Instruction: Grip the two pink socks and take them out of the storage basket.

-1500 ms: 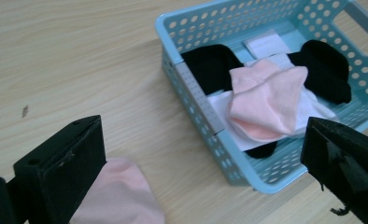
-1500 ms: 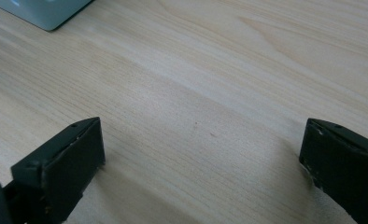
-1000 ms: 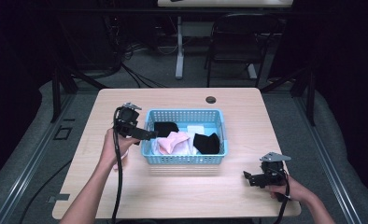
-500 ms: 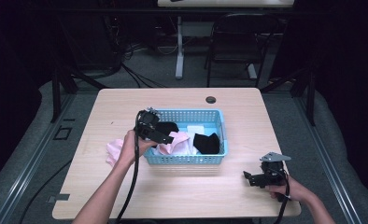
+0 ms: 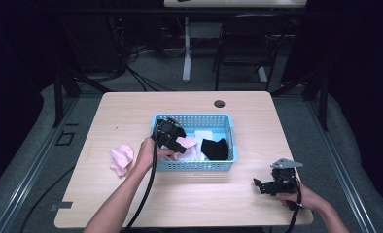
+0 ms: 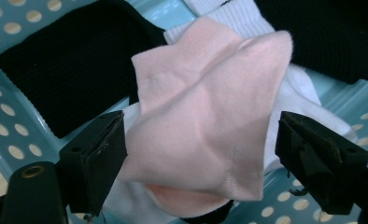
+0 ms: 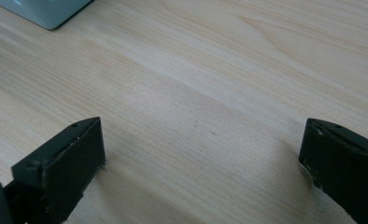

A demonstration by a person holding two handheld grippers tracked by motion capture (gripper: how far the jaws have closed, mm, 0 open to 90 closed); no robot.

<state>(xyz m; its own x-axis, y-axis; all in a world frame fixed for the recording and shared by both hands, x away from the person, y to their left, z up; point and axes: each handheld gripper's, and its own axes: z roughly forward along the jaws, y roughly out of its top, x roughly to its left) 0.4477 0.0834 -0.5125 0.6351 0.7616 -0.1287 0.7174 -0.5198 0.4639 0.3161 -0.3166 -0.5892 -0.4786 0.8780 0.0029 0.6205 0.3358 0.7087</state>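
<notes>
Overhead, the left gripper [image 5: 172,138] hung inside the blue basket [image 5: 228,145], far nearer its socks than the right gripper [image 5: 263,186] on the table [image 5: 131,111]. Along the left jaws, spread wide, the pink sock [image 6: 205,116] lay directly between them, ungrasped, long axis running away. The right jaws stood released over bare wood.

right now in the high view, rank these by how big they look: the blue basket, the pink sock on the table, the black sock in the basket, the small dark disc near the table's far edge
1. blue basket
2. pink sock on the table and black sock in the basket: they look about alike, so I won't rank them
3. small dark disc, clearly smallest
</notes>
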